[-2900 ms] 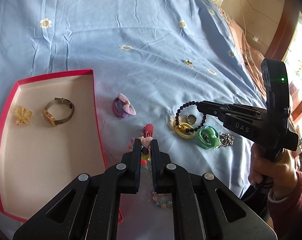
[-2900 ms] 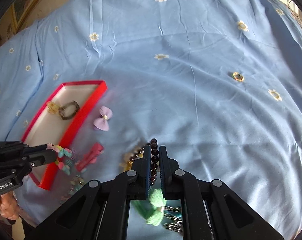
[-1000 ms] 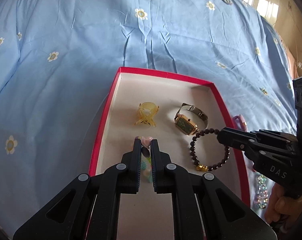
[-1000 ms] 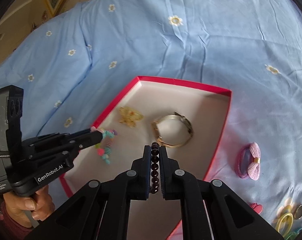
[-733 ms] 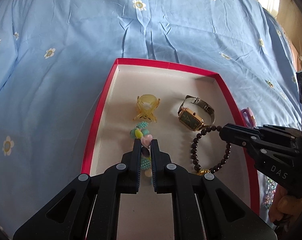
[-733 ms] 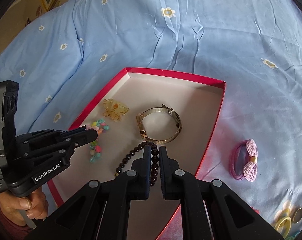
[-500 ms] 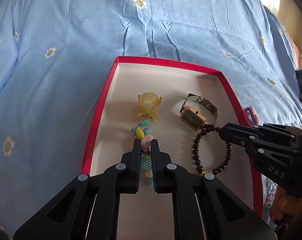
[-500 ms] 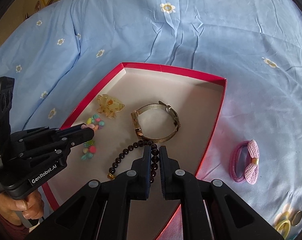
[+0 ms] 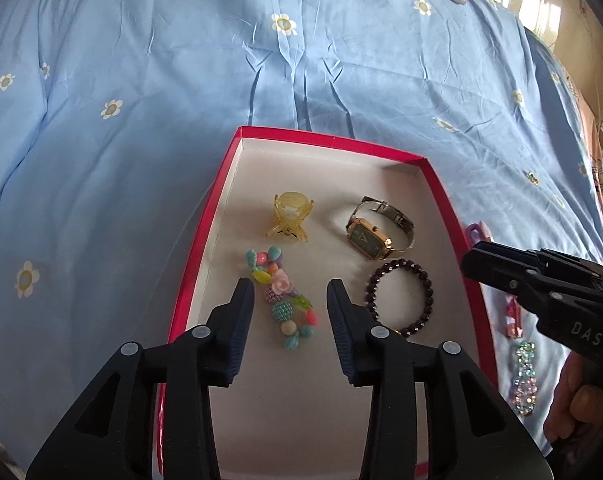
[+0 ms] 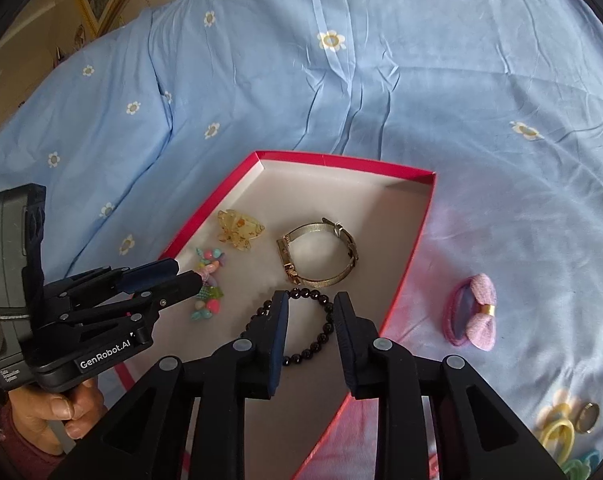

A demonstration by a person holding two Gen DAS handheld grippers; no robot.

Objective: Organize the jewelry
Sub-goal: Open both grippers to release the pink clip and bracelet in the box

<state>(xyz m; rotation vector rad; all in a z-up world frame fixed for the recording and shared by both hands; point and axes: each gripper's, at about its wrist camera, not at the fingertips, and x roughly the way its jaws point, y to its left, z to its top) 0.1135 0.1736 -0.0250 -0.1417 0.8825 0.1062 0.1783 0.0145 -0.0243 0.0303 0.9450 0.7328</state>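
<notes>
Jewelry lies gathered in the shallow red-rimmed box with pale lining (image 9: pixel 205 240) at centre frame, so pieces stay apart: the pastel multicoloured bead bracelet (image 9: pixel 283 300) between the spread fingers of the left claw (image 9: pixel 289 308), empty above it; the dark round-bead bracelet (image 10: pixel 305 328) under the right claw (image 10: pixel 311 316), likewise open. A purple bow hair tie (image 10: pixel 473 312) waits at right on the blue bed sheet (image 10: pixel 381 80).
</notes>
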